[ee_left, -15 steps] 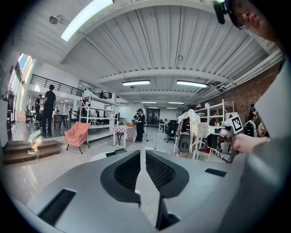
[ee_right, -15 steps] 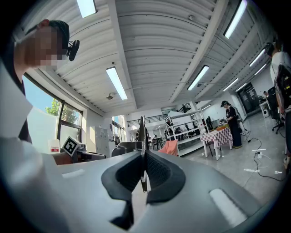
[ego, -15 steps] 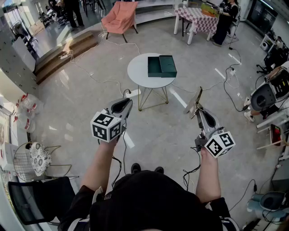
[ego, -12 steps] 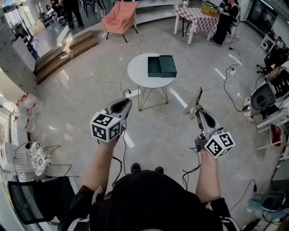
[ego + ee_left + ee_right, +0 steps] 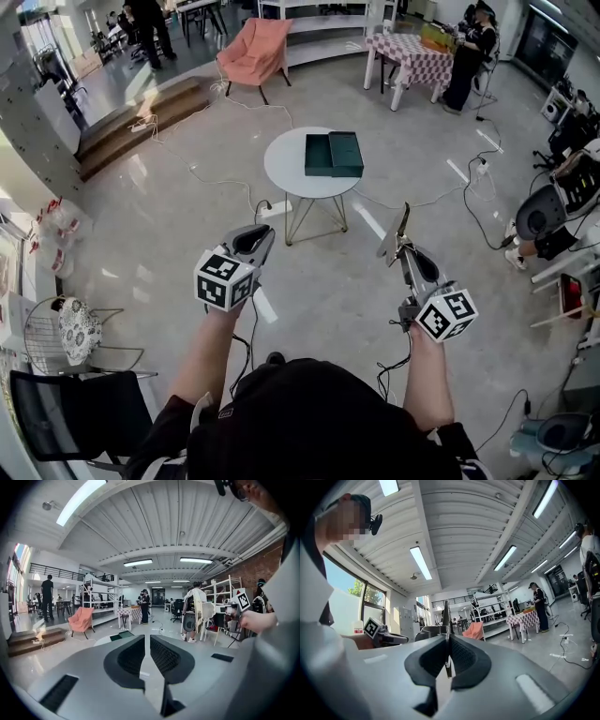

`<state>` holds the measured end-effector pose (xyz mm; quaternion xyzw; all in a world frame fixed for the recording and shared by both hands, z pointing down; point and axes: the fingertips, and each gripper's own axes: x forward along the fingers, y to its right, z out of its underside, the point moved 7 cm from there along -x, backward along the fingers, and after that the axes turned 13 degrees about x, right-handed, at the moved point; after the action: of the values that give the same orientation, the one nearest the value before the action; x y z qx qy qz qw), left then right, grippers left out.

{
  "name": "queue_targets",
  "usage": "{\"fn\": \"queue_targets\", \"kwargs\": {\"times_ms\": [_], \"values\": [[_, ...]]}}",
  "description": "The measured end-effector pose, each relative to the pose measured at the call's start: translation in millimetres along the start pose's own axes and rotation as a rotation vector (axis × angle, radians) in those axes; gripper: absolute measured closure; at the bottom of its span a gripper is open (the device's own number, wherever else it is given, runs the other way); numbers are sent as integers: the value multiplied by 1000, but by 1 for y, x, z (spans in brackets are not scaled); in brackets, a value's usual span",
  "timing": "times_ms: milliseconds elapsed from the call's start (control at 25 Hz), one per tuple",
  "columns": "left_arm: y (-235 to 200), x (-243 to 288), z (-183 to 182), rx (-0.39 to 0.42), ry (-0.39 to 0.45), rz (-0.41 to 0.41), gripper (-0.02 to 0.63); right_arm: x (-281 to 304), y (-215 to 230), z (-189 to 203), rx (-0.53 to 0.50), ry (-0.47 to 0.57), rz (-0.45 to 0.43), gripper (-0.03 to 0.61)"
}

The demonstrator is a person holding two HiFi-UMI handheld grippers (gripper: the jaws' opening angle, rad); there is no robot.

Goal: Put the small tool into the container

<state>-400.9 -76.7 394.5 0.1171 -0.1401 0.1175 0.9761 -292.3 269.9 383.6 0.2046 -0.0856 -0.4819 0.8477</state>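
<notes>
In the head view a dark green container (image 5: 334,155) lies open on a round white table (image 5: 286,159), some way ahead of both grippers. My right gripper (image 5: 397,249) is shut on the small tool (image 5: 401,225), a thin flat metal piece that sticks up and forward from the jaws. The right gripper view shows the tool (image 5: 446,613) edge-on, pinched between the pads of the right gripper (image 5: 448,641). My left gripper (image 5: 253,238) is held at the same height to the left. In its own view the left gripper (image 5: 146,639) has its jaws together with nothing between them.
Cables (image 5: 202,173) run over the glossy floor around the table. A pink armchair (image 5: 253,52) and a checked table (image 5: 412,52) with a person beside it stand beyond. A wire stool (image 5: 70,333) and a black chair (image 5: 66,417) are at my left, office chairs (image 5: 548,211) at my right.
The head view has shifted slightly, so the table sits a little lower and both grippers a little higher in frame. The right gripper still holds the tool. The left stays shut.
</notes>
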Motion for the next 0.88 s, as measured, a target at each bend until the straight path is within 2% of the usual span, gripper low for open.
{"fn": "queue_targets", "kwargs": {"times_ms": [200, 560, 880], "values": [[15, -1, 4, -38, 1, -32, 575, -16, 3, 14, 45, -45, -46, 568], [27, 14, 19, -72, -38, -30, 577, -35, 47, 23, 118, -50, 10, 568], [11, 72, 20, -92, -36, 18, 578, -8, 74, 19, 124, -71, 35, 568]]}}
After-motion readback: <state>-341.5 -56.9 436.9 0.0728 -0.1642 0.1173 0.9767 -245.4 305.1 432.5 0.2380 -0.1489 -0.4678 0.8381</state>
